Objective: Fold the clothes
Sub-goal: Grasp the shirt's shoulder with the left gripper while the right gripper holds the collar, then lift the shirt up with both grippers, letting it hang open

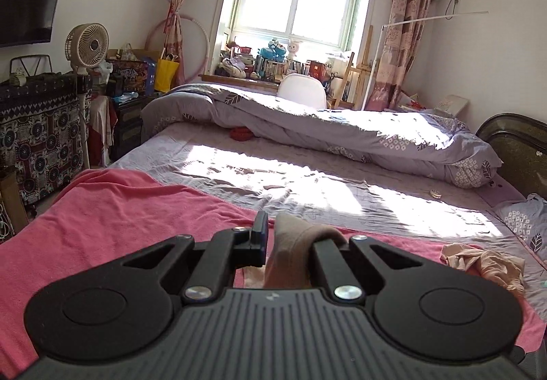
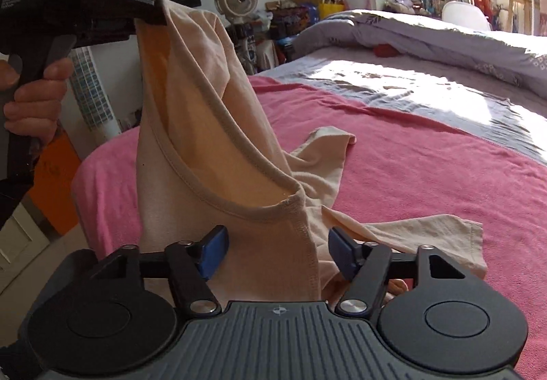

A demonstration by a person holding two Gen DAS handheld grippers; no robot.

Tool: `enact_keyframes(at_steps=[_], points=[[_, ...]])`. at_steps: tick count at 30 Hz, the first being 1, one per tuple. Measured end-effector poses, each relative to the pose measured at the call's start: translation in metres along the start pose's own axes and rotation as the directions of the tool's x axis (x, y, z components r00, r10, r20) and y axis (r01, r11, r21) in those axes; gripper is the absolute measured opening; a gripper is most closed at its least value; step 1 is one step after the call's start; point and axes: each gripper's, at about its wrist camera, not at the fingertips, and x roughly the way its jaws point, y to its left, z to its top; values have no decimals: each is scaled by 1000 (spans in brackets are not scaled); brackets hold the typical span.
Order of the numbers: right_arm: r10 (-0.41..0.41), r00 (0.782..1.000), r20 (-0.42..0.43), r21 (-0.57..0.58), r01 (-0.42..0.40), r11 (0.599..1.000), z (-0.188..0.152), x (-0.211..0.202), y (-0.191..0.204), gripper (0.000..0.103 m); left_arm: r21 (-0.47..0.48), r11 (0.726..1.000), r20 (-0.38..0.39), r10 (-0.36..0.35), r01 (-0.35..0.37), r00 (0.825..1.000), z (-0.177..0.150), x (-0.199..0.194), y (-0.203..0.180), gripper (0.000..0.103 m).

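Sunlit bedroom: a pink towel (image 2: 410, 168) covers the bed's near edge. Left hand-held gripper (image 2: 150, 12), pinching a beige shirt (image 2: 191, 140) by its shoulder, holds it raised above the towel; the hem trails onto the towel. Right hand-held gripper (image 2: 277, 252), fingers spread, straddles the shirt's collar region.
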Motion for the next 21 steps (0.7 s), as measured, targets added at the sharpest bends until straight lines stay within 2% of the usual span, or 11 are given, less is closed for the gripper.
enact_keyframes(at_steps=[2,4,6,8,10,13,17,18,19,20,21], points=[[-8,1000,2,-42,8,999,4,-7,11,29,-3,1000,45,-2,2,999,7,-15,5,3],[-62,997,34,-94,65,993,9,-17,24,13,-8,1000,80,5,-5,997,12,-25,8,4],[-141,985,95,-144,154,977,15,-28,35,11,0,1000,110,19,-19,994,16,-31,8,4],[-268,943,199,-186,305,934,28,-42,40,8,14,999,137,36,-38,990,20,-36,6,4],[-382,876,294,-187,444,876,44,-56,39,8,15,999,148,40,-43,988,25,-37,4,4],[-522,735,432,-206,644,737,67,-74,41,8,20,999,161,24,-28,987,34,-37,-5,6],[-612,506,608,-196,842,502,97,-99,52,5,40,999,250,26,-37,968,52,-48,-26,8],[-619,449,645,-172,874,455,104,-108,54,5,42,998,276,29,-42,961,59,-53,-31,8],[-620,404,673,-145,893,426,113,-120,54,5,45,998,292,21,-35,956,68,-57,-34,8],[-617,380,689,-122,900,418,122,-132,52,5,48,998,308,12,-29,951,76,-61,-38,8],[-607,387,694,-115,892,437,129,-144,49,5,51,998,324,5,-22,946,84,-65,-41,8]])
